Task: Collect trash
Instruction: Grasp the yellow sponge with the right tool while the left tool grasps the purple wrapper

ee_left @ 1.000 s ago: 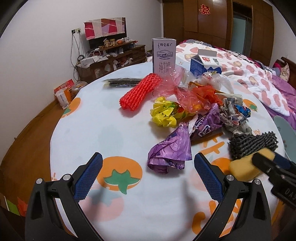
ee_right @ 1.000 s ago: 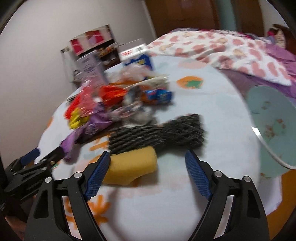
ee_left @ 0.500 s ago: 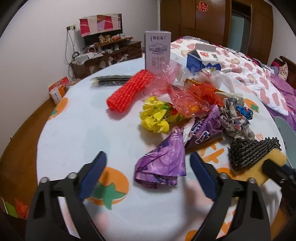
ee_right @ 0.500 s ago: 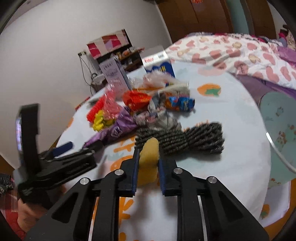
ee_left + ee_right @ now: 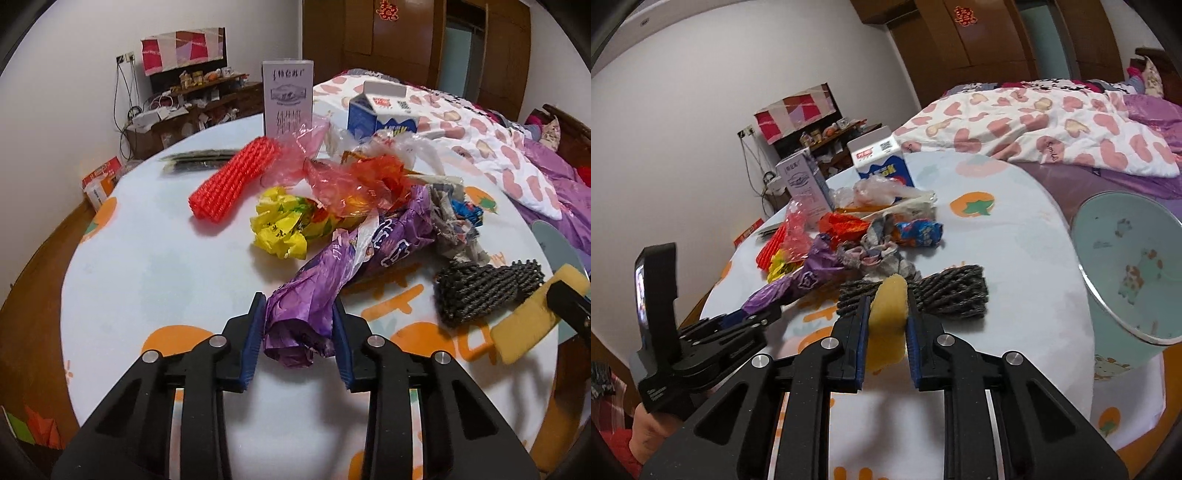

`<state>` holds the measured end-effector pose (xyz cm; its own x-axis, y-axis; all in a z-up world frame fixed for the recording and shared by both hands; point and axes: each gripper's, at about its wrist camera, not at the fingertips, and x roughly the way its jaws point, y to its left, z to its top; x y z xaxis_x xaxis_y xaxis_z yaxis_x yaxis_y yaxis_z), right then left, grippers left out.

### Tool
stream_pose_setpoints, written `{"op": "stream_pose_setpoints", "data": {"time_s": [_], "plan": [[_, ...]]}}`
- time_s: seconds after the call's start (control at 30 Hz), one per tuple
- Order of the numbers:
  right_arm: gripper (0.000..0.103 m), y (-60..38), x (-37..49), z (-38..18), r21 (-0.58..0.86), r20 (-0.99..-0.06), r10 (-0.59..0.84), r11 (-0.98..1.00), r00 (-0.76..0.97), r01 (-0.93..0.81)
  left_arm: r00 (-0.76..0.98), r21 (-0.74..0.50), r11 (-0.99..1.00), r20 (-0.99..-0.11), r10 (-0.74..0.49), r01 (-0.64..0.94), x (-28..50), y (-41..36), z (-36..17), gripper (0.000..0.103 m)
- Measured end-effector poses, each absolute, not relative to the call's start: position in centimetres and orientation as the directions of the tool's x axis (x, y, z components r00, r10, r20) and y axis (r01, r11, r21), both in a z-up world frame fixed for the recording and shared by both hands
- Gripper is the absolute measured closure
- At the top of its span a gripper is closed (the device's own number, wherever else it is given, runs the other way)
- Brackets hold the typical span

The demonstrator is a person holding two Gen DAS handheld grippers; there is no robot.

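Since a second ago both sets of jaws went from wide apart to closed. Left gripper (image 5: 298, 334) has just been closing and now pinches the near end of the purple wrapper (image 5: 332, 273), which lies on the round table (image 5: 155, 266). Right gripper (image 5: 886, 334) is clamped on the yellow sponge (image 5: 888, 317), lifted clear of the tablecloth, in front of the black foam net (image 5: 945, 295). Remaining trash is piled mid-table: red foam net (image 5: 232, 179), yellow wrapper (image 5: 282, 227), two milk cartons behind. Pale green bin (image 5: 1134, 273) sits at the table's right edge.
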<state>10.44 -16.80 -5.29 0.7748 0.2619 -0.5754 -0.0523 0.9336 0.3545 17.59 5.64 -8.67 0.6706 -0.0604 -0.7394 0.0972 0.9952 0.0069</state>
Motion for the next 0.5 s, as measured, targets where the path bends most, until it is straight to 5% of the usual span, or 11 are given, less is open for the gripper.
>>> {"op": "stream_pose_setpoints", "data": {"time_s": [0.5], "plan": [[0.084,-20.9,9.4,-4.6,0.365,-0.540,0.192,0.931,0.820,0.022,0.742,0.031,0.984,-0.661,-0.113,0.177,14.2,2.4,-4.5,0.069]]}}
